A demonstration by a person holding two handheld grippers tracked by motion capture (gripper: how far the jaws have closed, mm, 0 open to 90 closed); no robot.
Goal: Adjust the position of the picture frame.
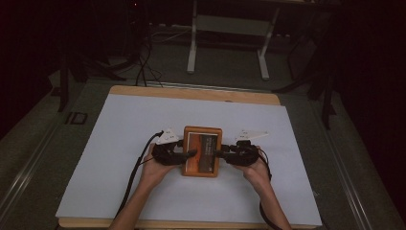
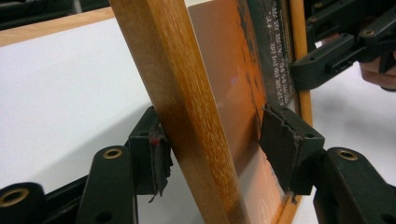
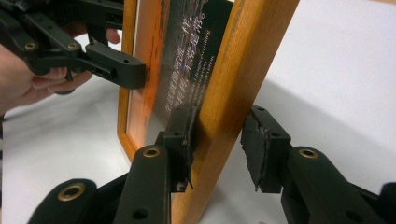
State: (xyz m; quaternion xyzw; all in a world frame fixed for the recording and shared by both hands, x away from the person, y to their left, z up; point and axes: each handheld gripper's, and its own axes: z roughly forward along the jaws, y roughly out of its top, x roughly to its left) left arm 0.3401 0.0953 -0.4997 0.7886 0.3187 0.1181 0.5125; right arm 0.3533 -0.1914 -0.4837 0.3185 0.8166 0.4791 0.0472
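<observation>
A wooden picture frame (image 1: 203, 143) with an orange and dark printed picture lies at the middle of the white sheet (image 1: 119, 143), held between both grippers. My left gripper (image 1: 190, 154) clamps its left rail. In the left gripper view the frame (image 2: 182, 84) stands between the two pads, one on the wood's back and one on the glass, with the left gripper (image 2: 210, 149) shut on it. My right gripper (image 1: 218, 154) holds the opposite rail. In the right gripper view the right gripper (image 3: 217, 144) pinches the wooden rail (image 3: 233, 70), its outer pad just against the wood.
The sheet covers a wooden table (image 1: 191, 92) with bare room all around the frame. Beyond the far edge stand a white table's legs (image 1: 193, 43) and loose cables (image 1: 143, 62) on a dark floor. Black cables trail from both grippers toward the near edge.
</observation>
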